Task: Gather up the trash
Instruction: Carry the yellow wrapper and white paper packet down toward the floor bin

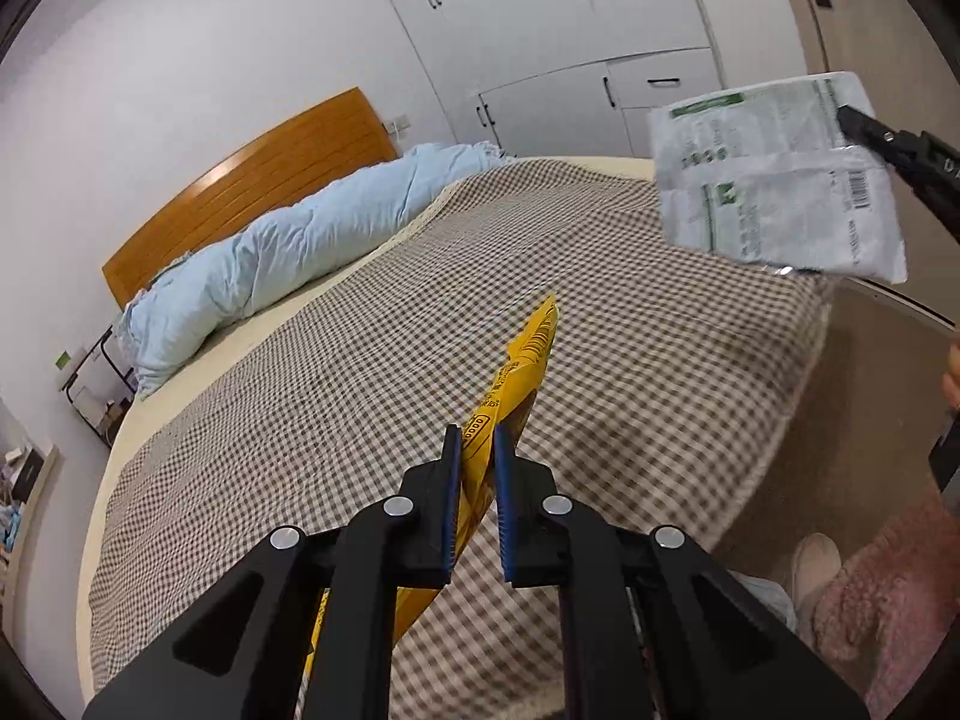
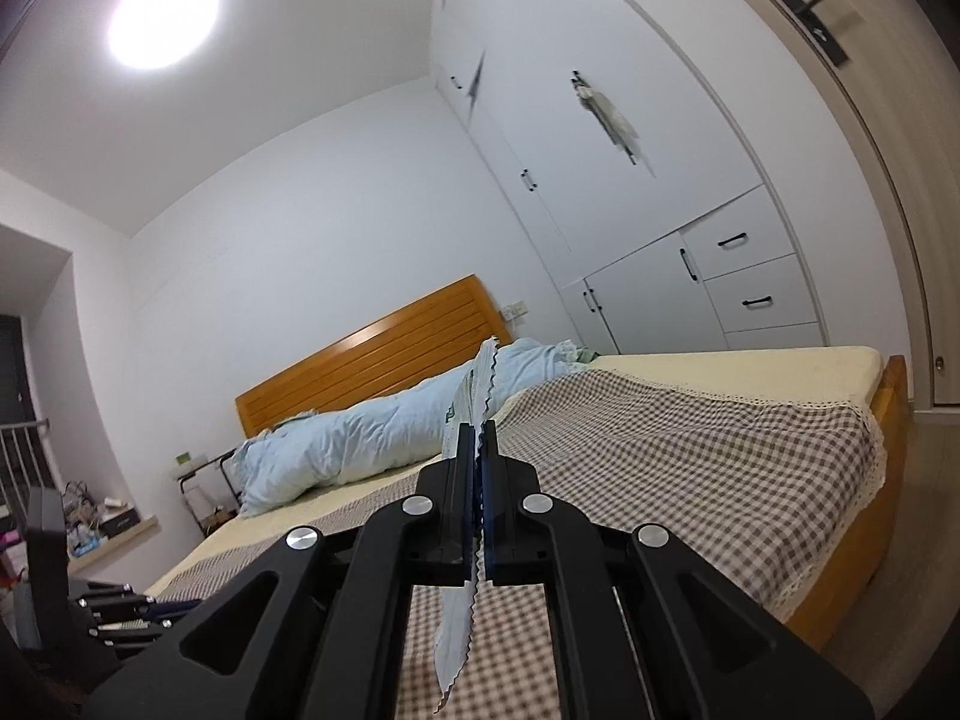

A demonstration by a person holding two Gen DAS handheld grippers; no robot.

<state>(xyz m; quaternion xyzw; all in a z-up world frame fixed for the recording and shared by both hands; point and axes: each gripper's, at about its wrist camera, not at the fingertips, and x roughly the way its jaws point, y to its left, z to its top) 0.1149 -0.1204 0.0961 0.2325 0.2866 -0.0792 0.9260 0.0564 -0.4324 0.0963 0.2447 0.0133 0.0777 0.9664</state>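
In the left wrist view my left gripper (image 1: 477,438) is shut on a yellow snack wrapper (image 1: 521,372), which sticks out edge-on past the blue pads above the checked bedspread (image 1: 336,372). At the upper right of that view my right gripper (image 1: 849,120) holds a white wrapper with green print (image 1: 774,180) by its edge, in the air over the bed's foot. In the right wrist view my right gripper (image 2: 478,426) is shut on that white wrapper (image 2: 480,378), seen edge-on with a serrated rim, running up past the tips and hanging down below the jaws.
A bed with a wooden headboard (image 2: 372,360) and a rolled light-blue duvet (image 1: 282,252) fills the room. White wardrobe doors and drawers (image 2: 708,276) stand beyond it. A pink fuzzy sleeve (image 1: 882,594) is at the lower right, and clutter lies on a low ledge (image 2: 114,525) at the left.
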